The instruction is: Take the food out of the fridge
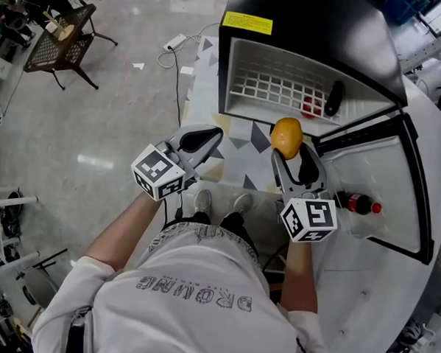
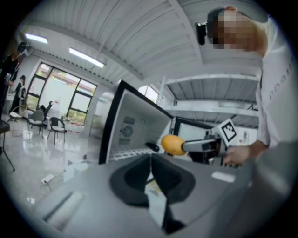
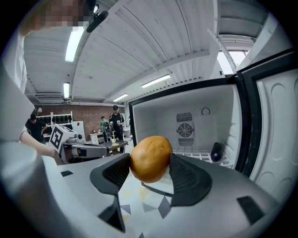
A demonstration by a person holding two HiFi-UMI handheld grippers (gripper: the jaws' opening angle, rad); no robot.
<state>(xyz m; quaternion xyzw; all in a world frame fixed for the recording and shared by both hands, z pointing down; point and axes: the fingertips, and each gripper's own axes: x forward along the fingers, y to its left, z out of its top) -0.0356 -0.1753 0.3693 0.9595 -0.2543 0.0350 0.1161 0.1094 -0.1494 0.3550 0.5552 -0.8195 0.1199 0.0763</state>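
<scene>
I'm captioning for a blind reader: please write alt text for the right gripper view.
The right gripper holds a round orange-brown fruit between its dark fingers, facing an open white fridge with a dark oval item inside.

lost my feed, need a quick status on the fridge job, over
Left gripper shut, empty. Right gripper shut on the orange fruit, just outside the open fridge. Dark item and red item on its shelf. Nothing seen in the way.

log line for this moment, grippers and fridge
right gripper: shut on orange round food | left gripper: shut, empty | fridge: door open, dark item inside
</scene>
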